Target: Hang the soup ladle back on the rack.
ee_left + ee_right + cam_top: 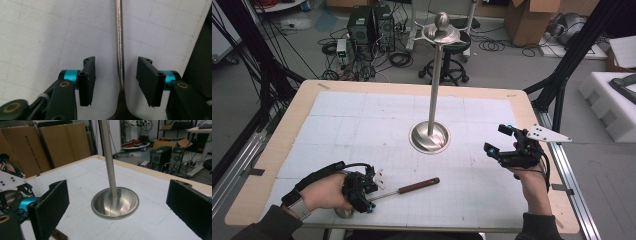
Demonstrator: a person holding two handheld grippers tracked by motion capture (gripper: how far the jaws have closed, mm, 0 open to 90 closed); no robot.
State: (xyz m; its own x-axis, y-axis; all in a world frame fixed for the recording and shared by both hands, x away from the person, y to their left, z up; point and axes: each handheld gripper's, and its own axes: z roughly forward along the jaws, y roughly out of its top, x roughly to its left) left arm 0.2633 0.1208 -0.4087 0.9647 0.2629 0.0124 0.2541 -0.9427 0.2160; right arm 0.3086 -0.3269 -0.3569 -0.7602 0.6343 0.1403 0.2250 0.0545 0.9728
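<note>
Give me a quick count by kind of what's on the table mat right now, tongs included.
Metal stands: 1, the tall stand at mid-mat
Long-handled utensils: 1, the wooden-handled utensil lying flat
Tongs: 2, left tongs open astride the utensil's metal shaft, right tongs open
Total: 4

A stand point(430, 136) rises mid-table point(287, 135); a ladle point(412, 188) lies before it.

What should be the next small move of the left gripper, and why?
Probably close the left gripper on the ladle's thin metal shaft. Its jaws stand open on either side of the shaft without touching it, and the ladle lies flat on the table.
</note>
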